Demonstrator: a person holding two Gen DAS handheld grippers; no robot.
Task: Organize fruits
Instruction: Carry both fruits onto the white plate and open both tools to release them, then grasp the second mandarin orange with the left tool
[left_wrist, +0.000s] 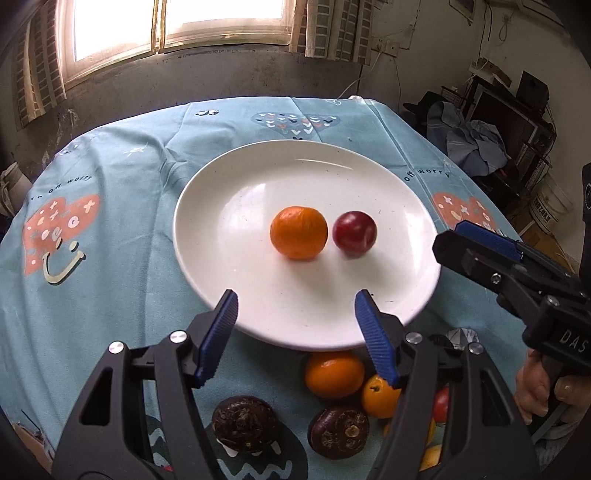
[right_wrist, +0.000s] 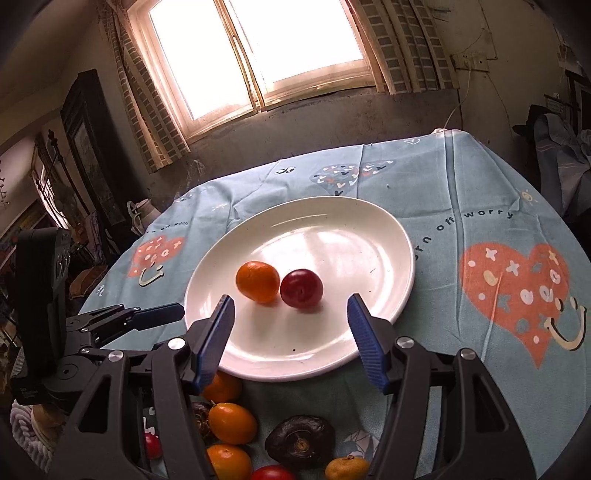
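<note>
A white plate (left_wrist: 221, 229) (right_wrist: 369, 236) sits mid-table and holds an orange (left_wrist: 298, 232) (right_wrist: 257, 281) and a red plum (left_wrist: 354, 233) (right_wrist: 301, 288) side by side. My left gripper (left_wrist: 295, 306) is open and empty above the plate's near rim. My right gripper (right_wrist: 290, 310) is open and empty, also over the near rim; it shows in the left wrist view (left_wrist: 480, 243) at the right. Loose fruit lies near me: oranges (left_wrist: 334, 373) (right_wrist: 232, 422), dark water chestnuts (left_wrist: 243, 422) (right_wrist: 300, 441), small red fruit (right_wrist: 272, 473).
The table wears a light blue cloth (left_wrist: 110, 166) (right_wrist: 480, 192) with heart prints. A grey wall and a window (right_wrist: 255, 55) stand behind it. Clutter and a bucket (left_wrist: 550, 206) are at the right.
</note>
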